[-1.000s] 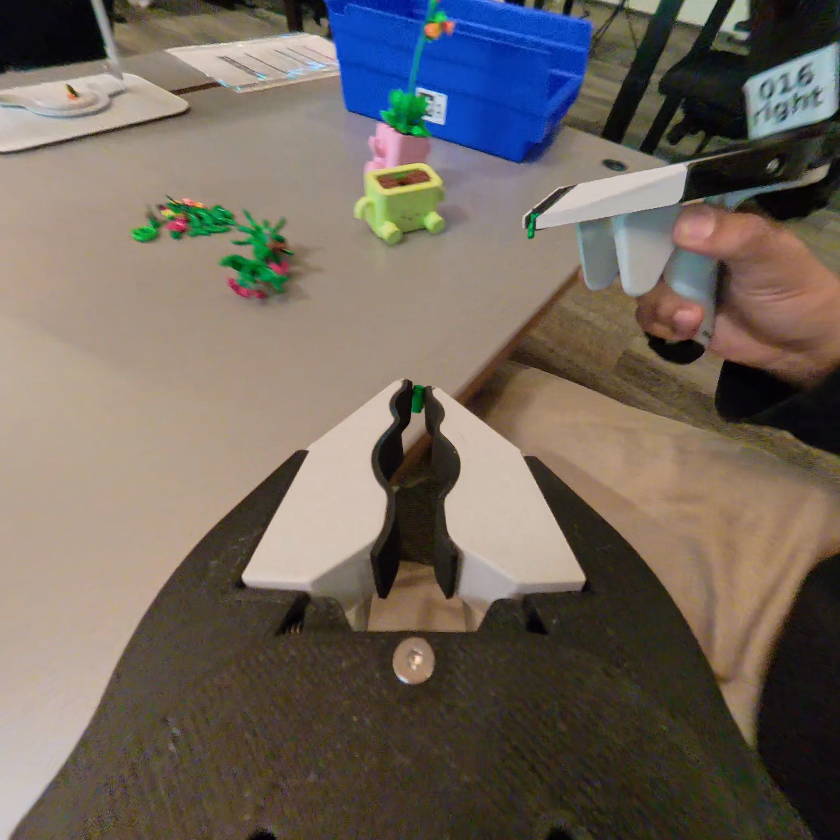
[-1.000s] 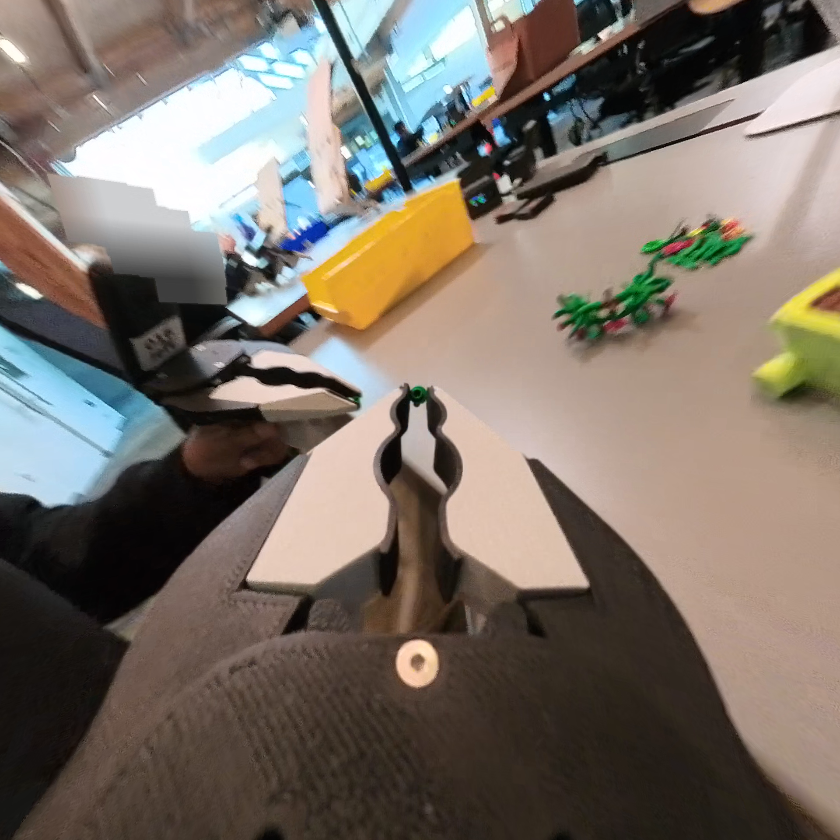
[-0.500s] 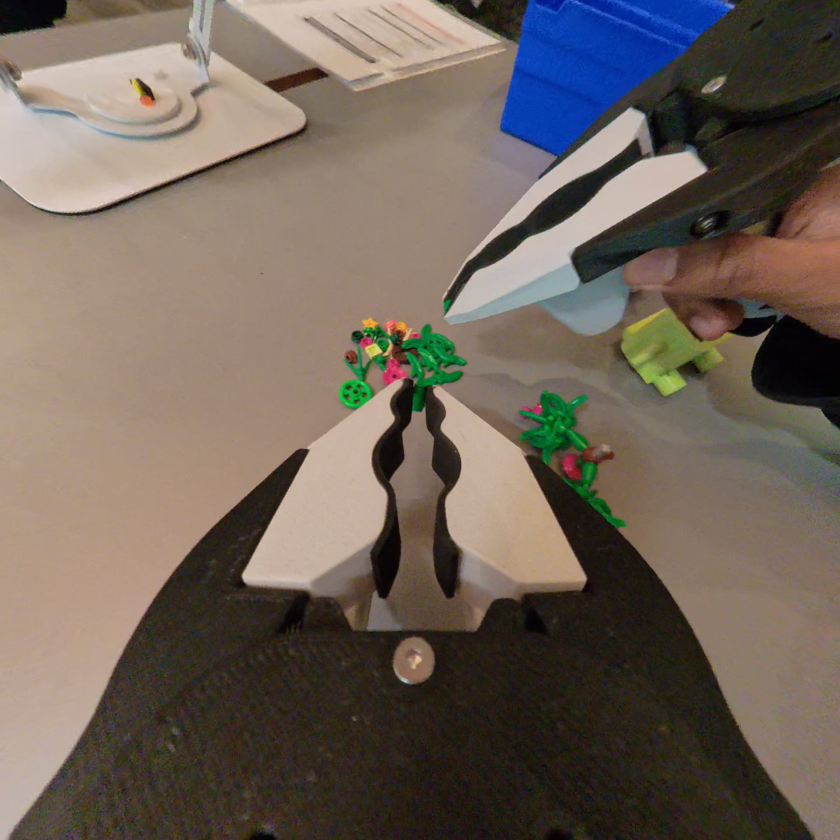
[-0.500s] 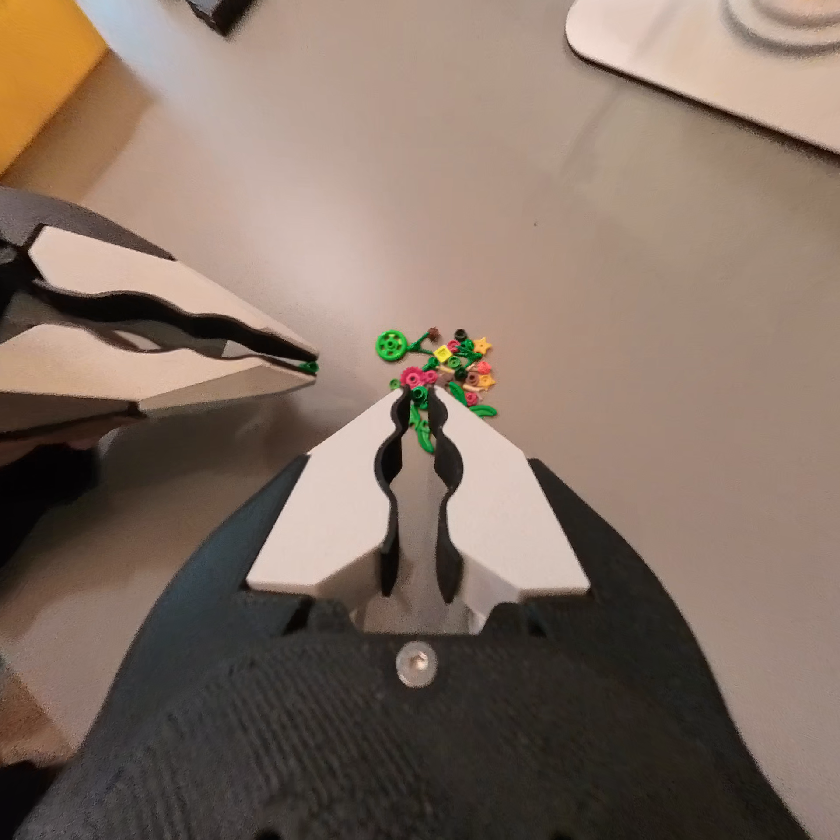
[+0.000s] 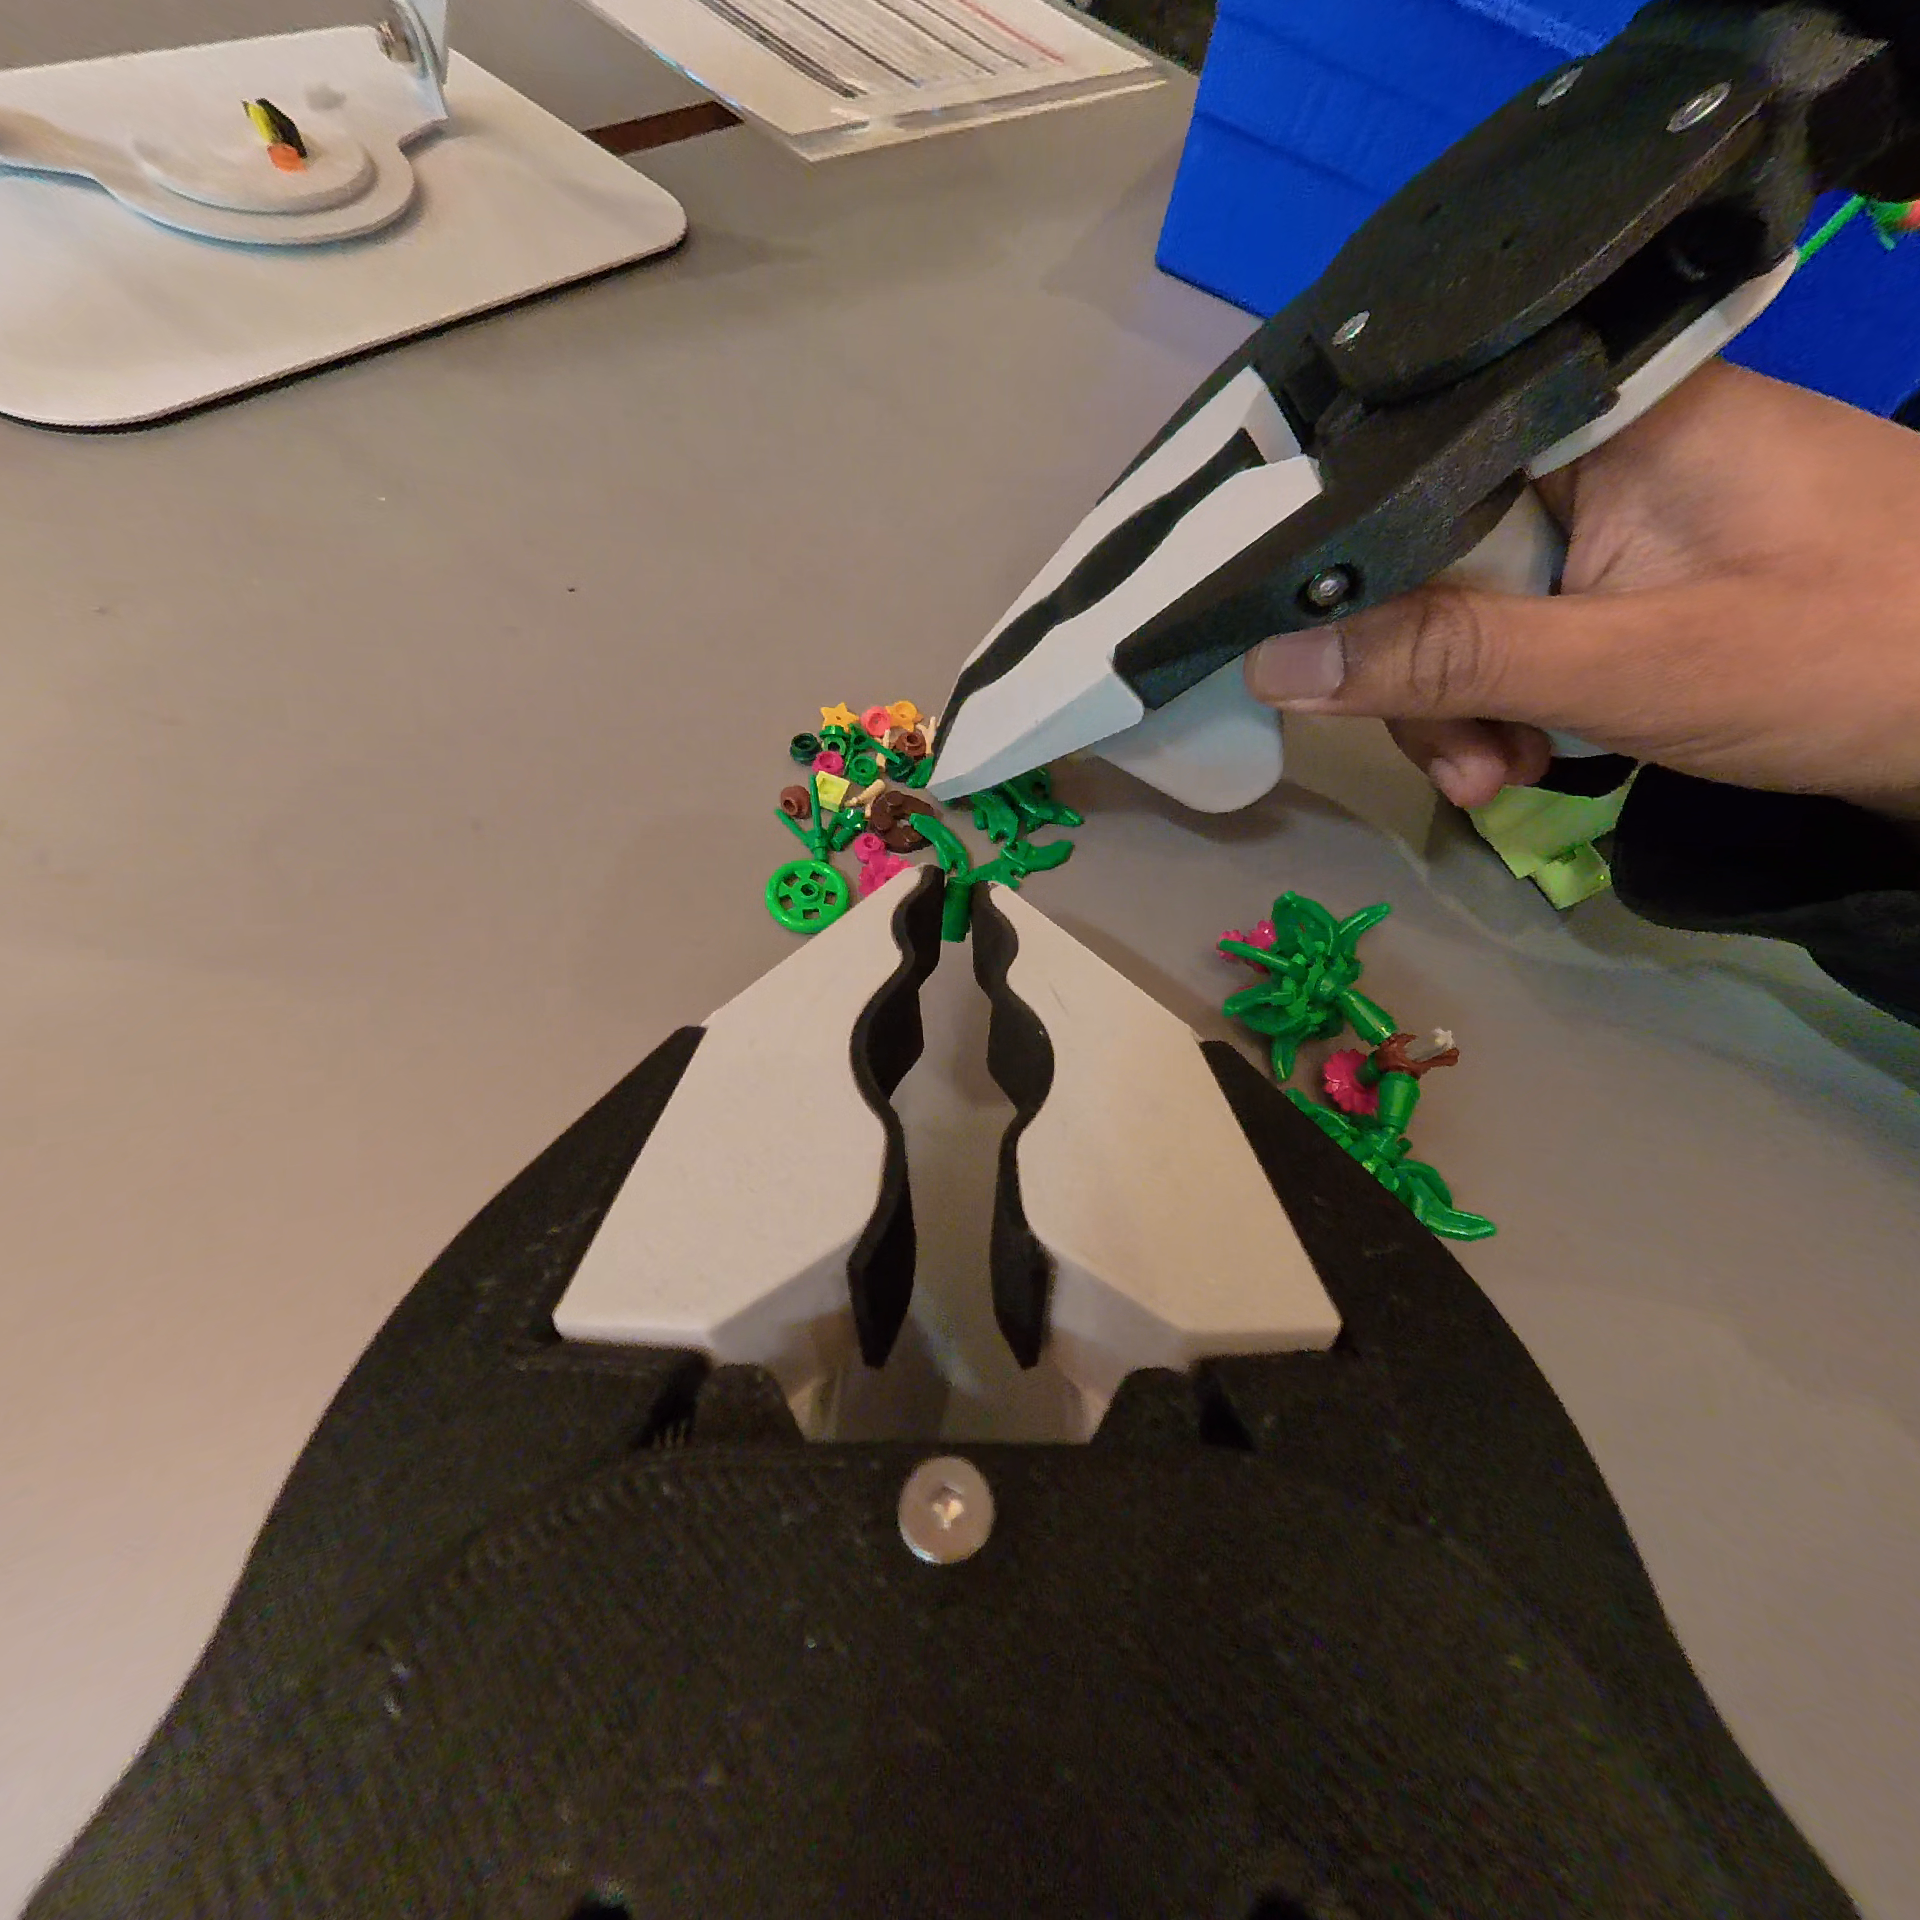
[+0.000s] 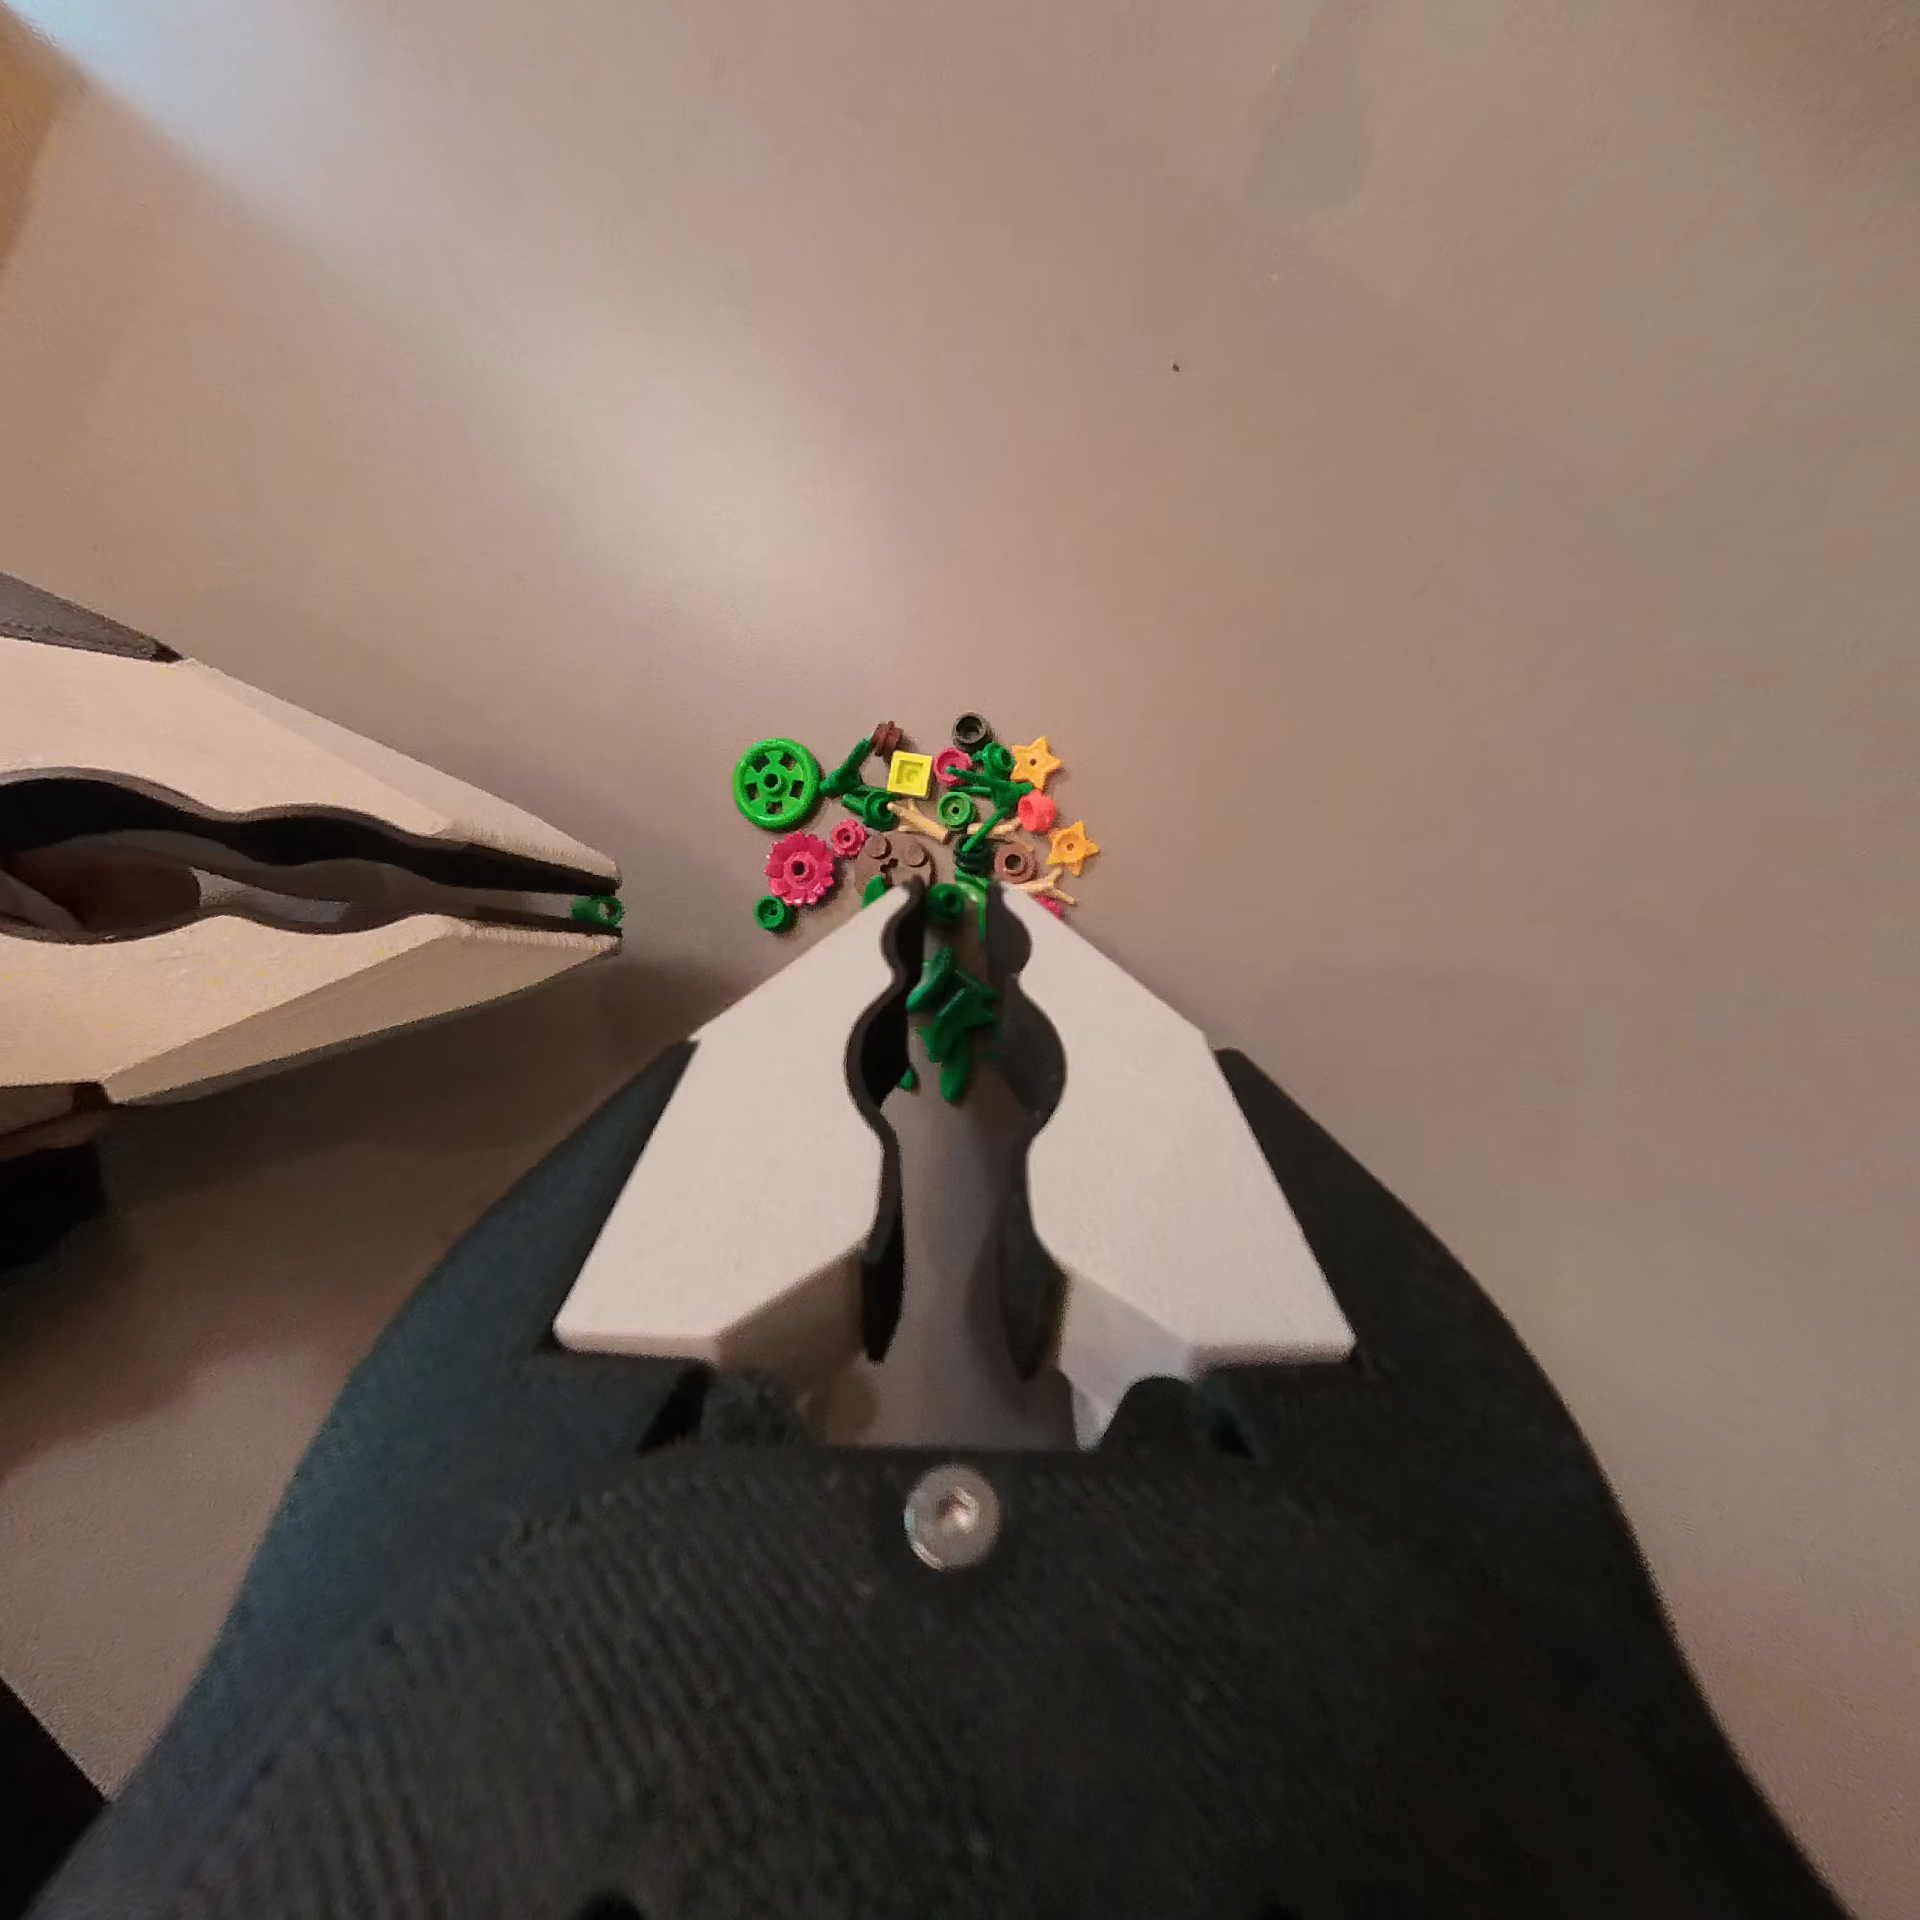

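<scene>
A pile of small toy flower pieces [image 5: 862,790] lies on the grey table [image 5: 520,623]: green stems, pink and orange blossoms, brown studs and a green wheel [image 5: 805,894]. My left gripper [image 5: 956,894] is shut on a small green piece [image 5: 954,920] just in front of the pile. It also shows at the left of the right wrist view [image 6: 613,914] with that piece [image 6: 597,911] at its tips. My right gripper [image 6: 951,894] has its tips down at the pile [image 6: 914,810], nearly closed on a small green round piece [image 6: 945,902]. It shows in the left wrist view [image 5: 935,790], held by a hand [image 5: 1662,644].
A second cluster of green leaves and pink blossoms [image 5: 1309,977] lies right of my left gripper. A yellow-green toy pot [image 5: 1538,842] stands behind the hand. A blue bin [image 5: 1299,135], a white flat stand base [image 5: 312,291] and a clear sheet holder [image 5: 883,52] are at the back. There is about 6 cm between the tips of the two grippers. It is some 4 cm from my right tips to the green wheel [image 5: 805,894]. It is also in sight in the right wrist view [image 6: 783,778].
Both grippers have swung from the table edge over to the pile and come down close to it. The right gripper's tips now reach the pile. Each still carries its small green piece.
</scene>
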{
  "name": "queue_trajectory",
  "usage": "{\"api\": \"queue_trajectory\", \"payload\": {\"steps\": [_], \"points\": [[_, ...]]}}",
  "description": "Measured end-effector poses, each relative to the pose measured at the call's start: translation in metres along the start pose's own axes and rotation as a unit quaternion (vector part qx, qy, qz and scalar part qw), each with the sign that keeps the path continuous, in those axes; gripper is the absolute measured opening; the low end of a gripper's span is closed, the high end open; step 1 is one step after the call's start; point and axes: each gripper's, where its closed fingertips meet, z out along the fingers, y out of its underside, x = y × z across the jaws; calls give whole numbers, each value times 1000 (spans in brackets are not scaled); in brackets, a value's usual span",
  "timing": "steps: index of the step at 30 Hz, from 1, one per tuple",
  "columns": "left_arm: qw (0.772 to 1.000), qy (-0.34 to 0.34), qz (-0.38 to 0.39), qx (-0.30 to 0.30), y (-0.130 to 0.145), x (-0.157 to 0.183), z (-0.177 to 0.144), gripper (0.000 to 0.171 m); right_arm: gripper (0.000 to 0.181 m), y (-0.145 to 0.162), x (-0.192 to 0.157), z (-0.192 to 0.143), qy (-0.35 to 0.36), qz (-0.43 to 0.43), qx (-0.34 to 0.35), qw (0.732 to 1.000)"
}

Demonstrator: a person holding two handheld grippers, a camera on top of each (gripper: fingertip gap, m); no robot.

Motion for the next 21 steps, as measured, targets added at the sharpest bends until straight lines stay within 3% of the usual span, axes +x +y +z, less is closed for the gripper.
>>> {"api": "queue_trajectory", "payload": {"steps": [8, 21], "points": [[1000, -5, 1, -3, 1, -1, -1, 1, 18, -13, -10, -20, -9, 3, 55, 998], [999, 2, 5, -49, 9, 6, 15, 2, 19, -13, -43, -100, -24, -38, 163, 986]]}}
